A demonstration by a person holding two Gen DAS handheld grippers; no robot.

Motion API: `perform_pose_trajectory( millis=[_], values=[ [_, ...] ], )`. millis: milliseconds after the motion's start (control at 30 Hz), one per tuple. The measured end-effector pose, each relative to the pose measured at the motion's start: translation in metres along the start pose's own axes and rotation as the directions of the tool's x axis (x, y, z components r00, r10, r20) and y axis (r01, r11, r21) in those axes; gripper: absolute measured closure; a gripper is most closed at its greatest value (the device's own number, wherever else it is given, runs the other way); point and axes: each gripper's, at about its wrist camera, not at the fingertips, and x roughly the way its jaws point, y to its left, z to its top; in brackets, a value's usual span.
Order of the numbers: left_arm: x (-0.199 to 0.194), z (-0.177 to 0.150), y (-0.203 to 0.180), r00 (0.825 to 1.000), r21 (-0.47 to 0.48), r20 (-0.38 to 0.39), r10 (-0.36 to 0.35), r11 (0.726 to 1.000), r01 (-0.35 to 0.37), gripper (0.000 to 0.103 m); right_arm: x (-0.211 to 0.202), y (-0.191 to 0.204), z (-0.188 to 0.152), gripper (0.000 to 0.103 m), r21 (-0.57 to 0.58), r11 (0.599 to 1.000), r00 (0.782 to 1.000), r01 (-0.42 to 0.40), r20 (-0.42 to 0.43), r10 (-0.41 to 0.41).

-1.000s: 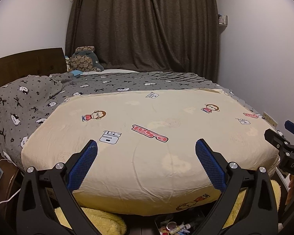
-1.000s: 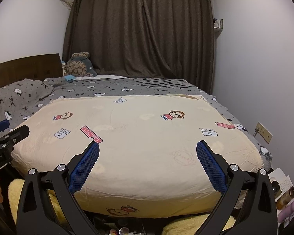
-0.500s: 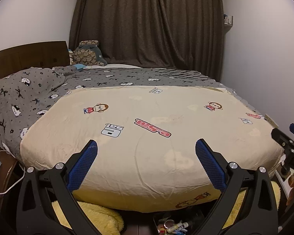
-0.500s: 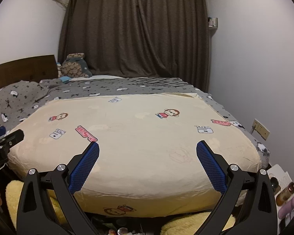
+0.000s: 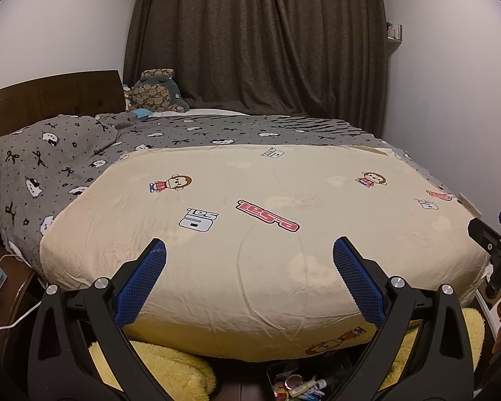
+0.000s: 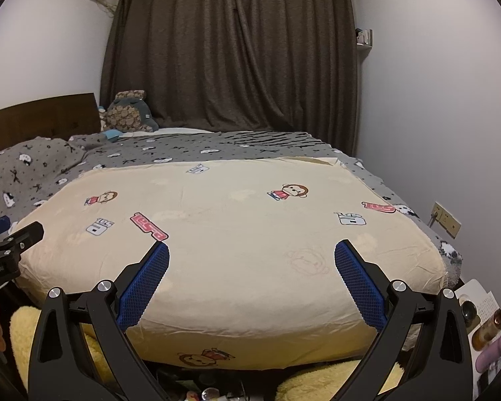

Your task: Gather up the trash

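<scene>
My left gripper [image 5: 249, 245] is open and empty, held above the near end of a bed covered by a cream quilt [image 5: 250, 207] with cartoon monkey prints. My right gripper [image 6: 251, 249] is also open and empty over the same quilt [image 6: 237, 227]. Each gripper shows at the edge of the other's view: the right one [image 5: 494, 244] and the left one [image 6: 6, 244]. No trash lies on the quilt. A dark box with small bottles and tubes [image 5: 297, 384] sits on the floor below the bed's foot.
A grey patterned blanket [image 5: 66, 160] covers the far and left part of the bed. A plush toy [image 5: 157, 92] leans by the wooden headboard [image 5: 50, 95]. Dark curtains [image 5: 257, 40] hang behind. Yellow fluffy fabric [image 5: 170, 367] lies under the bed's foot. Bottles [image 6: 484, 327] stand at right.
Both grippers have dropped slightly and tilted, so the bed sits a little higher in both views. Both stay open and empty.
</scene>
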Motion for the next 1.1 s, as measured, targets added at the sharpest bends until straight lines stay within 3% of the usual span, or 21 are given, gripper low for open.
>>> perform_pose_trajectory(
  millis=[1100],
  values=[
    [0.0004, -0.0014, -0.0025, 1.0, 0.001, -0.006, 0.008, 1.0, -0.008, 0.008, 0.0022, 0.0059, -0.0017, 0.004, -0.011, 1.0, 1.0, -0.009, -0.009, 0.009]
  ],
)
